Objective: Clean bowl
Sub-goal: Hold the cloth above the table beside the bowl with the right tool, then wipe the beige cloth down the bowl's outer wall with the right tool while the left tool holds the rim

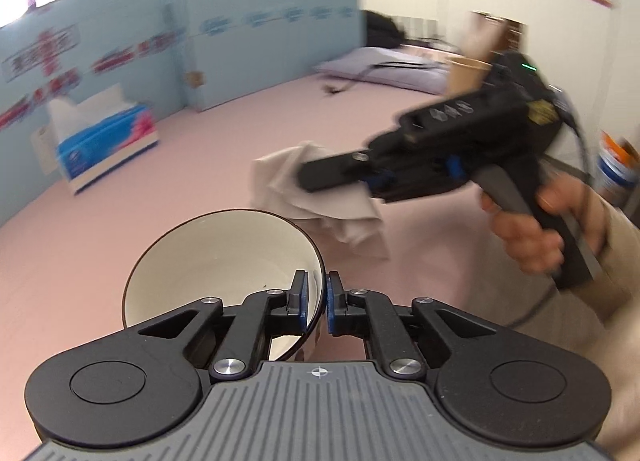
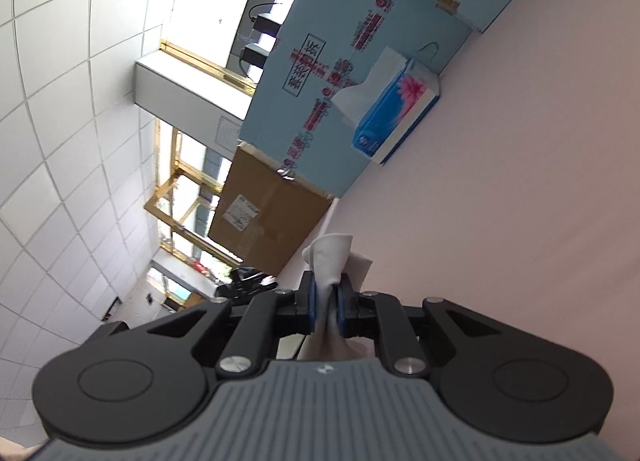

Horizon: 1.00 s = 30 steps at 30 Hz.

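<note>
1. Your right hand (image 1: 536, 229): at 3 o'clock in left wrist view, fist wrapped round the pistol grip, beige sleeve behind; right gripper (image 1: 304, 177) points toward 9 o'clock, roughly level.
2. Your left gripper (image 1: 317, 303): angled down over the pink tabletop (image 1: 200, 149).
3. Writing: tissue box (image 1: 106, 143) at 10 o'clock, blue/white w/ pink flower, print too blurred to read. Blue partition (image 2: 360, 41) carries red and black characters, not legible.
4. Left gripper: clamped on rim of white bowl (image 1: 216, 265), one pad inside, one outside; bowl tipped, dark rim edge.
5. Right gripper: pinched tight on a white cloth (image 1: 304, 197), which hangs bunched at 1 o'clock of the bowl, just beside it.
</note>
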Each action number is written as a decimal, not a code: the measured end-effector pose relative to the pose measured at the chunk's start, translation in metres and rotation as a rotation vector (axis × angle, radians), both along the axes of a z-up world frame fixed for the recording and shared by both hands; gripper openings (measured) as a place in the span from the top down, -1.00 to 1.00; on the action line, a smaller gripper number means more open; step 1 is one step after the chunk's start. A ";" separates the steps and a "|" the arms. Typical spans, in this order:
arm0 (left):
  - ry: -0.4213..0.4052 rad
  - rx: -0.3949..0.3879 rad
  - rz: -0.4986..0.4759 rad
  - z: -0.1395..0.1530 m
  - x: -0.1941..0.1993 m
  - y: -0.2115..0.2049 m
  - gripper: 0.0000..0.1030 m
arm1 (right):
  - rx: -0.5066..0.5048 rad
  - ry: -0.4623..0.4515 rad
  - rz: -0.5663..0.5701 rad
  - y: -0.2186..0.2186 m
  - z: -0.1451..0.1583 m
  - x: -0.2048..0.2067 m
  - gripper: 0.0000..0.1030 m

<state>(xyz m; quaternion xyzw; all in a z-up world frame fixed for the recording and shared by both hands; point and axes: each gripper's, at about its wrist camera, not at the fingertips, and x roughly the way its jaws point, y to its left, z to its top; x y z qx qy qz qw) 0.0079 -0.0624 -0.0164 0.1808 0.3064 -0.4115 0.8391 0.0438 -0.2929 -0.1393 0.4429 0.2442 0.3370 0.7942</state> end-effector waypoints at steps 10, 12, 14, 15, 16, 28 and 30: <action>0.025 -0.017 -0.081 -0.003 0.003 0.011 0.75 | 0.108 0.082 -0.021 0.004 -0.015 0.000 0.73; 0.026 -0.020 -0.085 -0.004 0.003 0.011 0.76 | 0.110 0.093 -0.022 0.006 -0.013 0.005 0.73; 0.025 -0.023 -0.087 -0.004 0.003 0.011 0.76 | 0.112 0.100 -0.018 0.007 -0.013 0.008 0.73; 0.025 -0.025 -0.088 -0.004 0.002 0.011 0.76 | 0.100 0.112 -0.017 0.009 -0.012 0.013 0.73; 0.025 -0.026 -0.089 -0.005 0.002 0.011 0.76 | 0.094 0.126 -0.019 0.011 -0.011 0.018 0.71; 0.034 -0.036 -0.099 -0.005 0.006 0.013 0.76 | 0.077 0.167 0.055 0.034 -0.009 0.061 0.71; 0.036 -0.041 -0.095 -0.006 0.007 0.014 0.75 | 0.066 0.165 0.069 0.038 -0.009 0.066 0.71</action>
